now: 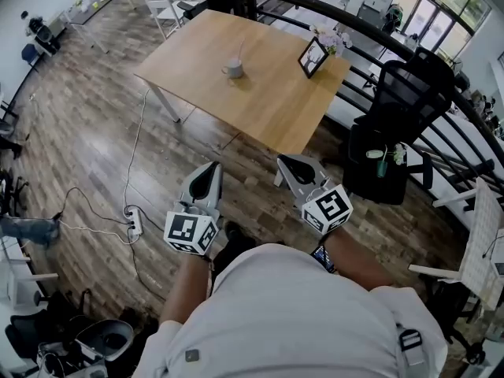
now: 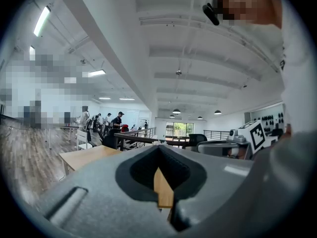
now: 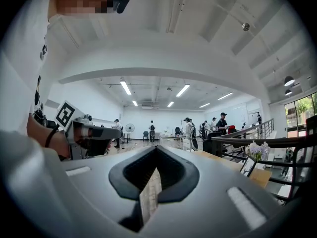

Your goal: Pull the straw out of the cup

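Observation:
A grey cup [image 1: 232,70] with a thin straw [image 1: 239,53] standing in it sits on the wooden table [image 1: 268,101], far ahead of me across the floor. My left gripper [image 1: 211,168] and right gripper [image 1: 286,162] are held side by side close to my body, pointing level toward the table and well short of its near edge. Both have their jaws together with nothing between them. The left gripper view shows its own shut jaws [image 2: 159,155] and the table's corner [image 2: 84,157]. In the right gripper view, past its shut jaws [image 3: 157,155], the cup is not visible.
A framed picture [image 1: 313,57] and flowers [image 1: 331,38] stand at the table's far right. A black office chair [image 1: 403,101] and a curved railing [image 1: 370,30] lie to the right. A power strip [image 1: 134,221] with cables lies on the wooden floor at left.

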`<state>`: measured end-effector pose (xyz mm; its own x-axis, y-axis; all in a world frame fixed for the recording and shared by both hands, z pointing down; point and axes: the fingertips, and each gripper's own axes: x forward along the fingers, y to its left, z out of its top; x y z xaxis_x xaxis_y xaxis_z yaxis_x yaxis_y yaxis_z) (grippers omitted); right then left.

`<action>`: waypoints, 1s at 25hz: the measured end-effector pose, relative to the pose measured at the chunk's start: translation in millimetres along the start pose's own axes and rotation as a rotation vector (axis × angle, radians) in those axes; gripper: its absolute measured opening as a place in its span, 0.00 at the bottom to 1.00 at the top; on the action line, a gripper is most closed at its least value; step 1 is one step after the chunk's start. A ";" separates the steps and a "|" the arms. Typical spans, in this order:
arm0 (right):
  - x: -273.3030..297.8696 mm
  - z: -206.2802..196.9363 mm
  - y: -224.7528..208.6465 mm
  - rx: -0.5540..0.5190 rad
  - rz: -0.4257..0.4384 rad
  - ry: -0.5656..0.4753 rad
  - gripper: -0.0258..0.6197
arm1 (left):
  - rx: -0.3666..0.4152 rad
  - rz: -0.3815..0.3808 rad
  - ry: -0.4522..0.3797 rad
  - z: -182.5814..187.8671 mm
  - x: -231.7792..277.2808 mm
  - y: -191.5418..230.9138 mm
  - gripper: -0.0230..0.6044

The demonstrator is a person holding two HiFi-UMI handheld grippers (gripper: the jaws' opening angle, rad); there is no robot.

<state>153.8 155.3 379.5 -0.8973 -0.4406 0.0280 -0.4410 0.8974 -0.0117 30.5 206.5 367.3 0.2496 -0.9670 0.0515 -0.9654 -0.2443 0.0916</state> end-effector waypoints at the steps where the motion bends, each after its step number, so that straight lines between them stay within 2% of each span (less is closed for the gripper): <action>1: 8.8 -0.3 1.3 0.001 0.000 0.000 0.05 | -0.004 0.001 -0.001 -0.7 0.3 9.4 0.04; 13: 143.2 13.8 18.2 -0.036 -0.027 0.008 0.05 | 0.002 -0.053 0.000 14.5 17.1 134.1 0.04; 20: 195.9 7.8 25.2 -0.014 -0.038 0.032 0.05 | -0.004 -0.086 0.011 19.6 25.3 184.4 0.04; 25: 218.9 -5.6 4.2 0.009 -0.046 0.062 0.05 | -0.016 -0.087 0.027 13.2 47.9 206.3 0.04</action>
<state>-44.3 62.8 391.2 -0.8733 -0.4787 0.0908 -0.4821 0.8759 -0.0184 -157.7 108.8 375.5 0.3345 -0.9398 0.0697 -0.9387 -0.3257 0.1128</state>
